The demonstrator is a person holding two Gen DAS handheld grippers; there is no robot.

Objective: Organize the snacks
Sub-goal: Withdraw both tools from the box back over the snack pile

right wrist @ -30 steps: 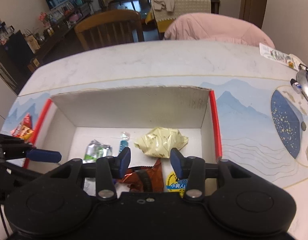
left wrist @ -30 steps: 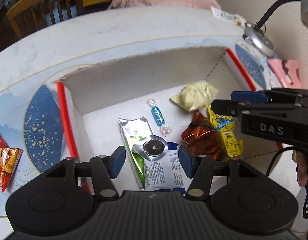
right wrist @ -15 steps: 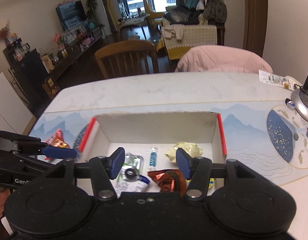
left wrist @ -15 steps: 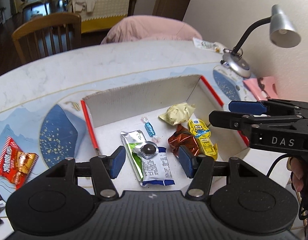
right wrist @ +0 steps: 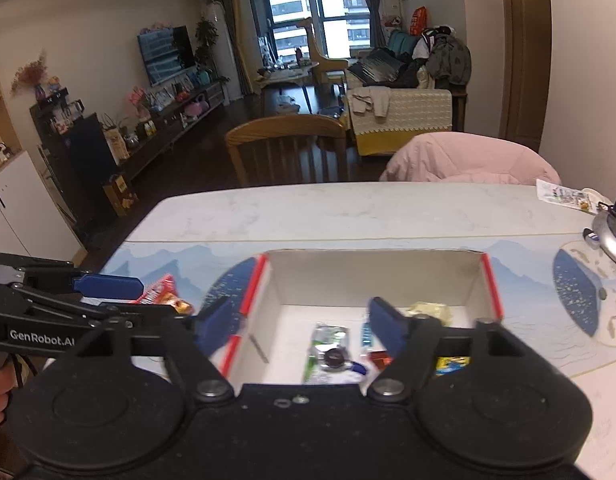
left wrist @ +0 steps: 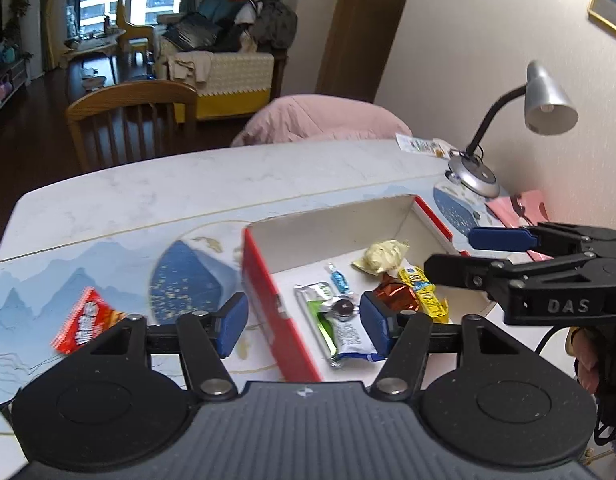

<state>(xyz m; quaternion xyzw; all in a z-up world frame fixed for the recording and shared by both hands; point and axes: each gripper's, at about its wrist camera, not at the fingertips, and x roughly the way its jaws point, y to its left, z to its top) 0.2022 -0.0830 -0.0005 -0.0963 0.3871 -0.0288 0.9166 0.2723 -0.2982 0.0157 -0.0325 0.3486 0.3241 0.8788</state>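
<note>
Left wrist view: open box point(left wrist: 344, 216), red-edged, sits on the bench point(left wrist: 187, 184). Inside it: yellow wrapped snack point(left wrist: 382, 256), blue candy point(left wrist: 339, 280), green-and-white packet point(left wrist: 340, 332) with a round foil piece on top, copper foil snack point(left wrist: 396, 296), yellow cartoon packet point(left wrist: 422, 290). Red snack bag point(left wrist: 85, 320) lies outside, left of the box. Left gripper point(left wrist: 303, 324): jaws have just been opening, nothing between them. Right gripper point(right wrist: 303, 322): jaws have just been opening wide, empty.
</note>
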